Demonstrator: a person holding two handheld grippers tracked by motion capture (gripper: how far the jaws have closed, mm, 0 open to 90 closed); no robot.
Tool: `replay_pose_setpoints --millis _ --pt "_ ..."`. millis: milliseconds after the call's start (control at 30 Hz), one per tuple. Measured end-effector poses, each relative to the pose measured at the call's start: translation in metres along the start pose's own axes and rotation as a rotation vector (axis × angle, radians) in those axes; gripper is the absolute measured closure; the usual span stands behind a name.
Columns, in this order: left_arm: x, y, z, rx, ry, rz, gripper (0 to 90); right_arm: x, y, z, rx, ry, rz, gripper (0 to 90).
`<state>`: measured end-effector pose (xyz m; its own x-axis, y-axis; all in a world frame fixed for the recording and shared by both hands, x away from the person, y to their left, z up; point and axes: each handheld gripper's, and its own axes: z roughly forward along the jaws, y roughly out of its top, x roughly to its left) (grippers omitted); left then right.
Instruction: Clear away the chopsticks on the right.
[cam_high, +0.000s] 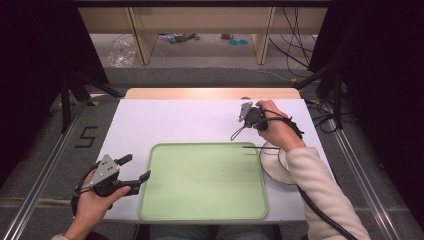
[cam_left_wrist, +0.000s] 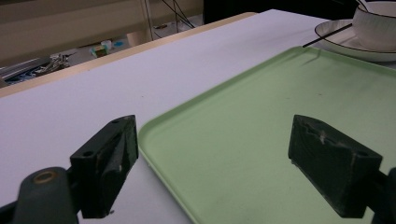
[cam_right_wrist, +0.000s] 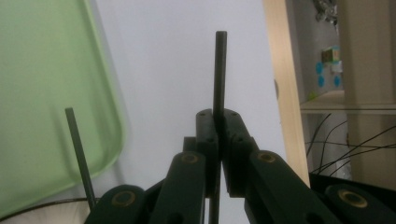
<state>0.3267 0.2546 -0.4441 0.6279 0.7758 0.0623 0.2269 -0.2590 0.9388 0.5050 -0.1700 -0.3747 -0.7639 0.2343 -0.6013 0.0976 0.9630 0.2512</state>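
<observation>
Right gripper clamping thin dark matte chopstick above white table, beyond smooth pale-green rounded plastic tray. Left gripper hovering wide open, empty, over tray's near-left corner.

Right gripper jaws hidden under hand in high view. Plate half covered by sleeve. In left gripper view, bowl cut off by top and right edges. Held chopstick lower end hidden between jaws in right gripper view. Far floor clutter too small to tell.
</observation>
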Motion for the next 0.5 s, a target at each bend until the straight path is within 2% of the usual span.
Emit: replay_pose_setpoints --millis 67,100,167,200,233,267,300,333,367,400,433,467,500 --pt "0.000 0.000 0.000 -0.001 0.000 -0.001 15.8 -0.001 0.000 -0.001 -0.016 -0.006 0.002 87.8" --pt "0.000 0.000 0.000 0.004 0.004 -0.003 15.8 -0.002 0.001 -0.006 -0.041 -0.030 0.032 87.8" --pt "0.000 0.000 -0.001 0.004 0.005 -0.004 15.8 -0.002 0.002 -0.008 -0.059 -0.043 0.050 87.8" --pt "0.000 0.000 0.000 -0.001 0.000 -0.001 15.8 -0.002 0.001 -0.010 -0.080 -0.052 0.078 87.8" --pt "0.001 0.000 0.001 -0.012 -0.009 0.005 15.8 -0.004 0.000 -0.016 -0.129 -0.081 0.118 87.8" --pt "0.000 0.000 0.000 -0.005 0.000 -0.007 15.8 -0.004 0.000 -0.016 -0.129 -0.081 0.118 87.8" --pt "-0.001 0.000 0.000 -0.002 0.002 -0.014 15.8 -0.004 -0.002 -0.022 -0.179 -0.106 0.172 87.9" --pt "-0.001 0.000 0.000 -0.002 0.002 -0.013 15.8 -0.004 -0.002 -0.022 -0.179 -0.106 0.172 87.9" --pt "0.000 0.000 0.000 0.000 0.001 0.001 15.8 -0.004 -0.003 -0.028 -0.223 -0.128 0.230 87.9" --pt "0.000 0.000 0.000 0.000 0.001 -0.001 15.8 -0.004 -0.003 -0.028 -0.223 -0.128 0.230 87.9" --pt "0.000 0.000 0.000 0.000 0.002 0.000 15.8 -0.004 -0.004 -0.031 -0.247 -0.143 0.255 87.9" --pt "-0.001 0.000 -0.001 0.004 0.005 -0.002 15.8 -0.005 -0.005 -0.036 -0.299 -0.169 0.280 87.9" --pt "0.000 0.000 0.000 0.003 0.004 0.000 15.8 -0.005 -0.005 -0.036 -0.299 -0.169 0.280 87.9"
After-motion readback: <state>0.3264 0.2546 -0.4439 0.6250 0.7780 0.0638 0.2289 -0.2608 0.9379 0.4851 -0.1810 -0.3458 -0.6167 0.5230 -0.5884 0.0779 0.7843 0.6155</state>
